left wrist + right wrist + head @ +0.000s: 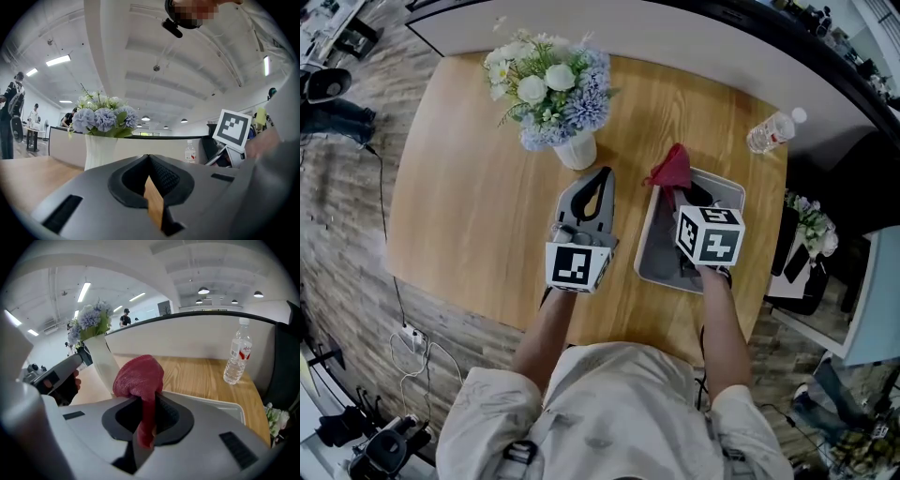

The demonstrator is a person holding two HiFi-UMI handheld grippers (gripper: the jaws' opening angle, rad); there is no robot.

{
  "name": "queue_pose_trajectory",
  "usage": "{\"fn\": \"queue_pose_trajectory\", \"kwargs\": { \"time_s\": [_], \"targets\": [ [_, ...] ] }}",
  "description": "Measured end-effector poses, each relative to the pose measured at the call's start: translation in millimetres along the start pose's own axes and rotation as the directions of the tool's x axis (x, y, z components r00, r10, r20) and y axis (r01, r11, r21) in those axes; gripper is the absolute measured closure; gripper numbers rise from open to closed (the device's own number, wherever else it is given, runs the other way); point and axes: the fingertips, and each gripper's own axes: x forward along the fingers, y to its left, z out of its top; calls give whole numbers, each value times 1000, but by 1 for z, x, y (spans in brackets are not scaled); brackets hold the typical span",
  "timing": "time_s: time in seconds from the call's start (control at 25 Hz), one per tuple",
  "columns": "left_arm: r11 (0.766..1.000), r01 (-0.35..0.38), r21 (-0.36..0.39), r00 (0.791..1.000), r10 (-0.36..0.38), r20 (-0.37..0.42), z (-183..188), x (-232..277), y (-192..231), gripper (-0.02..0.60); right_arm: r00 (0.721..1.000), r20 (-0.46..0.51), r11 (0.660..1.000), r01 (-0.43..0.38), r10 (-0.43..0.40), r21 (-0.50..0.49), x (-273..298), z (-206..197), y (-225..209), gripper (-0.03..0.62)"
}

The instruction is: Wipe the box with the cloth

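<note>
Red cloth [672, 169] [139, 376] is pinched between the fingers of the right gripper [675, 194] [147, 414], which are clamped on a fold of it, with the rest bunched in a lump above the tips. In the head view the cloth sits over the far left corner of the grey box [652, 246] [220, 404], a shallow open tray lying near the counter's [478, 197] right edge, toward the near side. Whether the cloth touches the box cannot be told.

Left gripper [598, 192] [149, 158] lies just beside the box on its left, low over the wood, its fingers together with nothing between them. A white vase of pale flowers [553, 98] [103, 122] stands toward the far edge. A clear water bottle [772, 131] [236, 355] stands at the far right corner.
</note>
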Motion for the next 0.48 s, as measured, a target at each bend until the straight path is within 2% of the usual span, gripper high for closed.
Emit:
{"fn": "queue_pose_trajectory", "kwargs": {
  "time_s": [0.16,0.32,0.48],
  "targets": [
    [1000,-2,0,1000,2,-6,-2,0,0,572,995,-101,998,23,-28,-51,18,-17,2,531],
    [1000,-8,-2,1000,8,-8,-2,0,0,572,990,-127,991,53,-69,-125,25,-19,4,531],
    [1000,-12,1,1000,12,-7,-2,-1,0,572,988,-140,987,47,-68,-151,27,-19,5,531]
  ]
}}
